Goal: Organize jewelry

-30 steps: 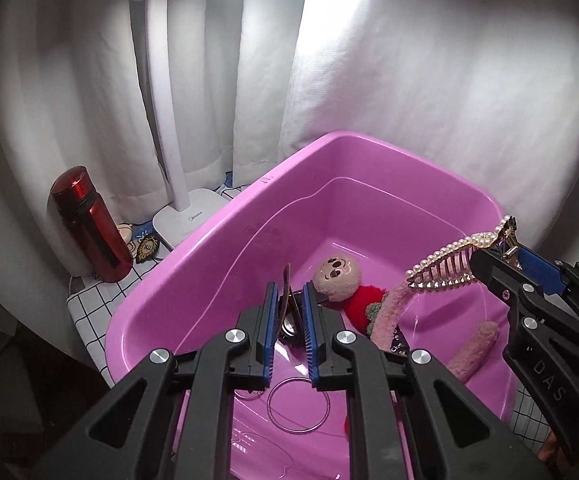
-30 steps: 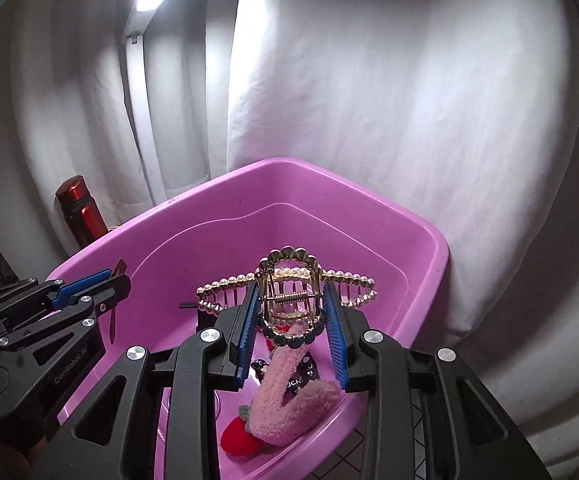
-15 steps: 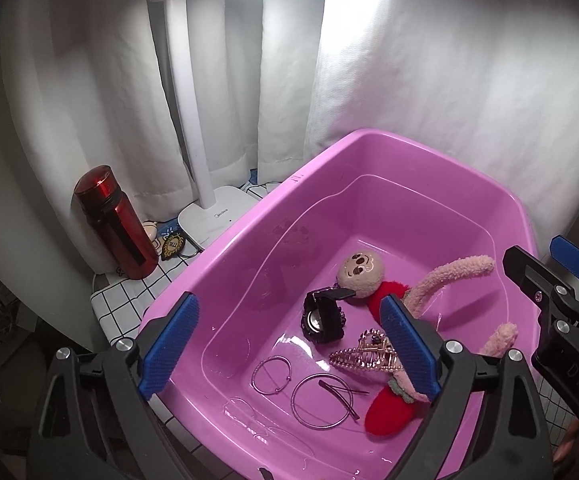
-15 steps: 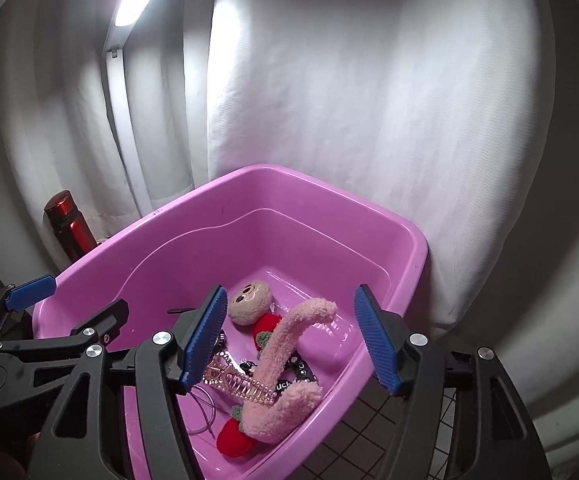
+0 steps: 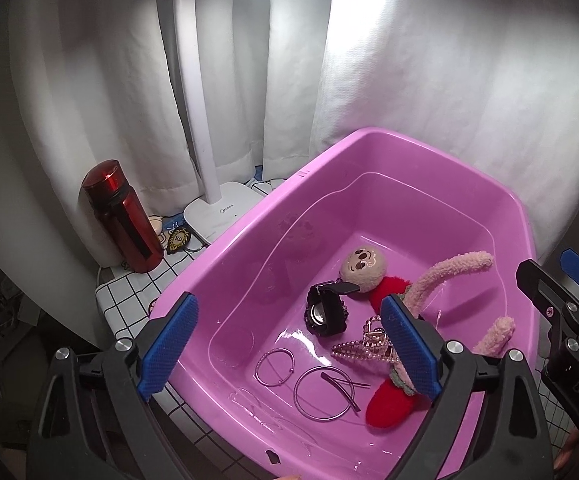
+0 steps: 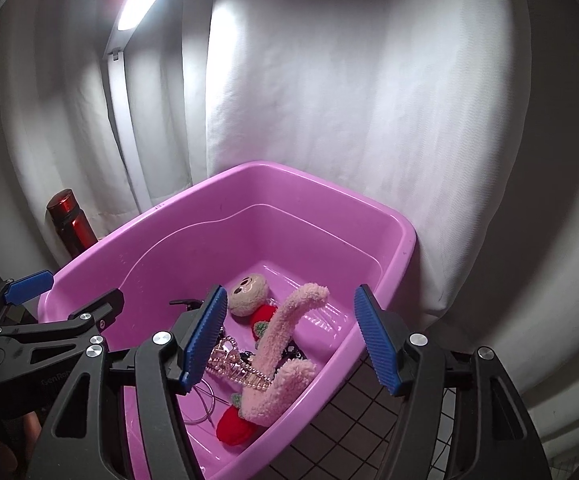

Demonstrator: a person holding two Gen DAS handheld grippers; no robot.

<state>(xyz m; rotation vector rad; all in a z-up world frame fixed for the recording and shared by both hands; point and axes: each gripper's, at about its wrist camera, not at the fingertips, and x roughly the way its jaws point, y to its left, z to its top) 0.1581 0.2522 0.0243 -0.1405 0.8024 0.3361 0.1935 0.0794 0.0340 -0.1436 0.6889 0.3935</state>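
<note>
A pink plastic tub (image 5: 249,240) (image 6: 329,200) holds the jewelry. On its floor lie a pearl claw hair clip (image 5: 363,350) (image 6: 237,368), a black watch (image 5: 325,314), two metal hoops (image 5: 275,366) (image 5: 323,388) and a dark hairpin (image 5: 341,386). A pink plush monkey in red (image 5: 363,266) (image 6: 249,292) lies among them. My left gripper (image 5: 289,348) is open and empty above the tub's near rim. My right gripper (image 6: 289,340) is open and empty above the tub's right side.
A red bottle (image 5: 121,220) (image 6: 69,224) and a white desk lamp (image 5: 225,208) stand left of the tub on a checked cloth (image 5: 129,292). White curtains (image 5: 449,80) hang close behind. Small trinkets (image 5: 177,238) lie by the lamp base.
Both grippers opened and let go: the left released a small clip, the right released the pearl hair clip, which now lies in the tub. Both have pulled back and up.
</note>
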